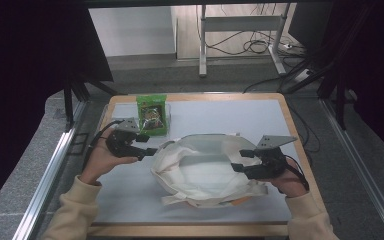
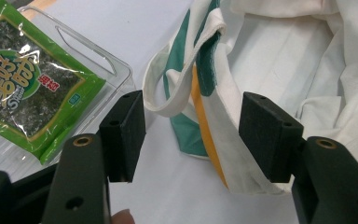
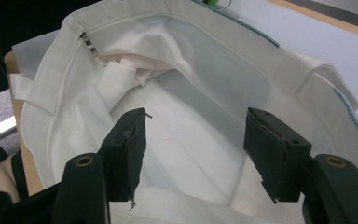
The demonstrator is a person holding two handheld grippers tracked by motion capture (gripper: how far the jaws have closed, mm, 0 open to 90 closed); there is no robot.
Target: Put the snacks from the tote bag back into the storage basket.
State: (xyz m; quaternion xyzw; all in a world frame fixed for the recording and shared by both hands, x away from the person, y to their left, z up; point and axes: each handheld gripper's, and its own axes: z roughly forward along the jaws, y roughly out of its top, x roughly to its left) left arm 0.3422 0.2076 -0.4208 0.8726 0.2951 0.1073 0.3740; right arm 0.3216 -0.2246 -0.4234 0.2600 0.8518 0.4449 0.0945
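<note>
Two tongs, both released: your left tongs (image 1: 149, 144) straddle the white tote bag's (image 1: 205, 170) rim unpressed; your right tongs (image 1: 237, 160) hover inside.

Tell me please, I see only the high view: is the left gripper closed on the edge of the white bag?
Observer: No. The left gripper is open; the edge of the bag lies between its pads, not squeezed.
Operator: Is that edge plain white?
Observer: No, a green stripe and an orange stripe run along it.
Operator: And the right gripper?
Observer: The right gripper is open too, pointing into the open mouth of the bag, gripping nothing.
</note>
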